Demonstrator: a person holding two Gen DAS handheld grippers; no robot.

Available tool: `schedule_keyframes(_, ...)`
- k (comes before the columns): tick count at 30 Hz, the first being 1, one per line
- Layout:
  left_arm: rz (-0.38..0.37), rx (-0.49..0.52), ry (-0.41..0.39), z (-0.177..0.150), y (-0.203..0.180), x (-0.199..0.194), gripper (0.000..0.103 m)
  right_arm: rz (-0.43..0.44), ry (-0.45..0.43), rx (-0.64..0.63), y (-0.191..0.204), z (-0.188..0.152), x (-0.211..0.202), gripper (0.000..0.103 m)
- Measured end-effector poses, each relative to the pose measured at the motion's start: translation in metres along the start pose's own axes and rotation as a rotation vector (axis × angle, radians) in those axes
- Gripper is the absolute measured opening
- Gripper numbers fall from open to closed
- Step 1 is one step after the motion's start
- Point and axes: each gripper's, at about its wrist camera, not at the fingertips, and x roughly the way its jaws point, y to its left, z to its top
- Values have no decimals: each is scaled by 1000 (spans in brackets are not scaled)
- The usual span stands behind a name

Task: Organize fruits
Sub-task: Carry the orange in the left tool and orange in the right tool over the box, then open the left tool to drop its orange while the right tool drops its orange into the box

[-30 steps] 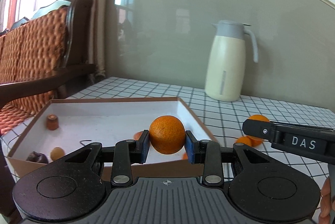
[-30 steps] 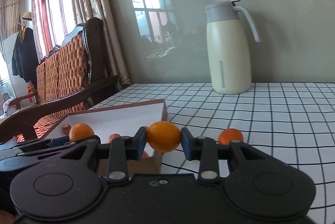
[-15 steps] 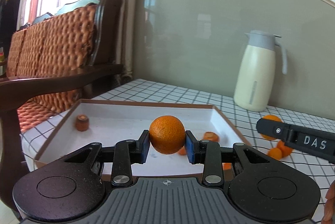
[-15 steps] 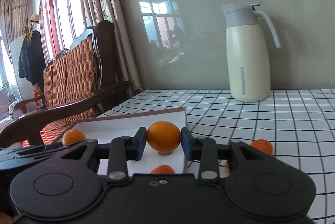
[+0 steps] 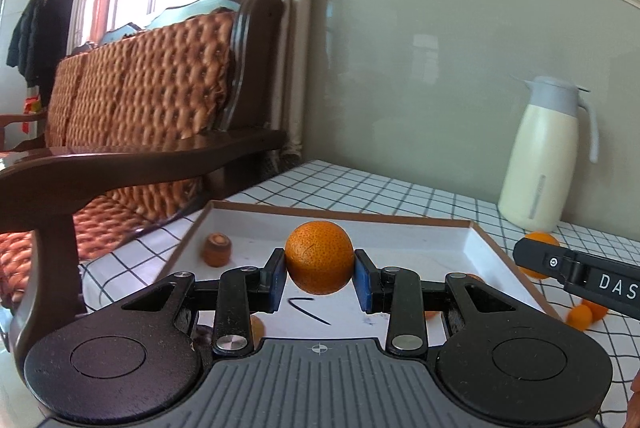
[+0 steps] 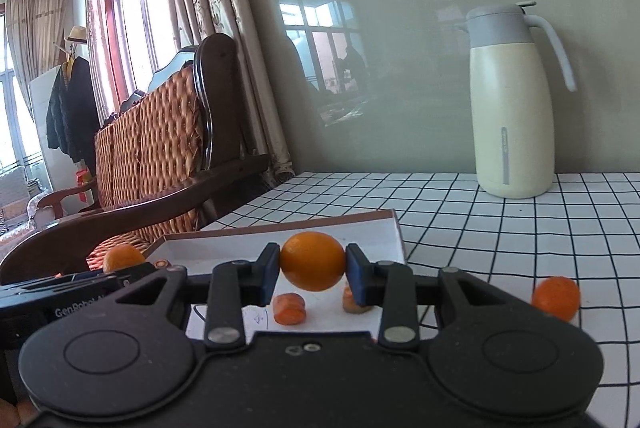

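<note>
Left gripper point(image 5: 320, 270) clamped on a rough-skinned orange point(image 5: 319, 257), right gripper point(image 6: 312, 268) clamped on a smooth orange point(image 6: 313, 260); both fruits hang over the tray point(image 5: 478, 228). Firm, round, light, likely to roll: pinch across the widest part.

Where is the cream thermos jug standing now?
The cream thermos jug stands upright on the checked tablecloth against the wall, at the right in both views, beyond the box.
</note>
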Motion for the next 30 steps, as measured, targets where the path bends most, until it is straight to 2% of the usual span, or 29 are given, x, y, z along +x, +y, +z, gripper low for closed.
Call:
schedule_keyframes(11,56,-33,25,2,20,22,36,-14,7,19,3,3,23,27)
schedule_keyframes(22,81,-50,46,7,28,46,36,-36,37,26,3,3,47,27)
schedule_keyframes(25,94,-62,51,10,30,57,36,-58,24,0,5,5,55,31)
schedule_keyframes(26,103,-58,55,10,30,60,43,-75,23,-15,6,6,56,49)
schedule_keyframes(27,111,-62,64,11,30,62,57,-82,11,-19,6,6,55,76)
schedule_keyframes(28,122,-80,73,12,31,62,100,-88,-25,-16,6,6,50,81)
schedule_keyframes(30,153,-93,8,13,29,53,103,-86,-68,-22,8,8,41,79)
